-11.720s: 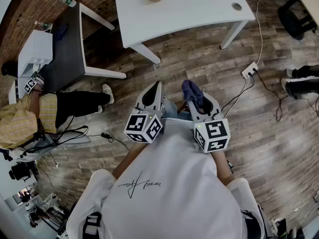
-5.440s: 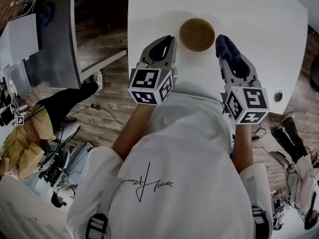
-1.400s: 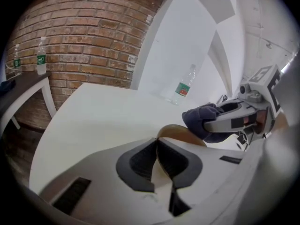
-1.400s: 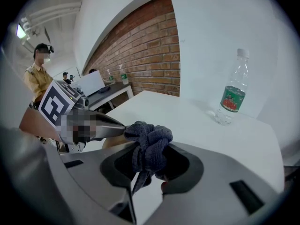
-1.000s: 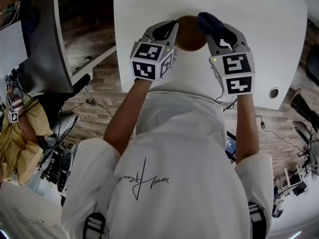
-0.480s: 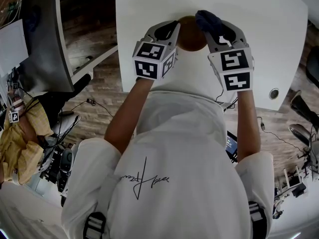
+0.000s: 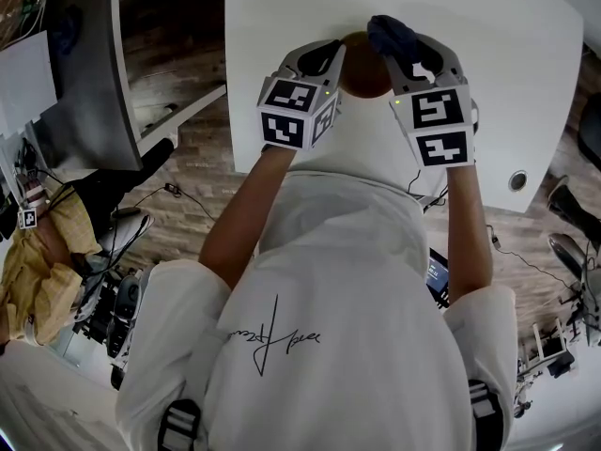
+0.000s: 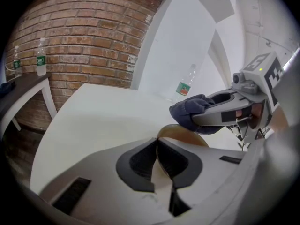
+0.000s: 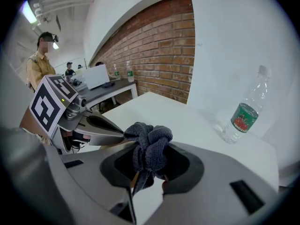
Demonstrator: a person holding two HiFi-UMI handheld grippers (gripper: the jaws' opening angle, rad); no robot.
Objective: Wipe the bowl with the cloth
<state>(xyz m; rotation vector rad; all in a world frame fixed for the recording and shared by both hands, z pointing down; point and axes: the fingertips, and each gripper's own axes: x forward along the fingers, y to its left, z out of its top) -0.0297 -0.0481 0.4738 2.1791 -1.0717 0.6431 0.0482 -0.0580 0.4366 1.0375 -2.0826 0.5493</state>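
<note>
The cloth (image 9: pixel 150 137) is showing as a dark, nubbly terry weave, soft and matt. The bowl (image 8: pixel 185 134) is looking smooth and amber-brown with a faint sheen. The left gripper (image 8: pixel 157 142) and right gripper (image 9: pixel 148 159) are presenting matt grey plastic shells with black inner pads. The table (image 7: pixel 282 7) is reading as smooth, matt white. The bottle (image 9: pixel 243 110) is gleaming as clear plastic, the wall (image 8: pixel 79 36) is showing rough brick, and the floor (image 7: pixel 188 111) is showing wood-grain planks.
</note>
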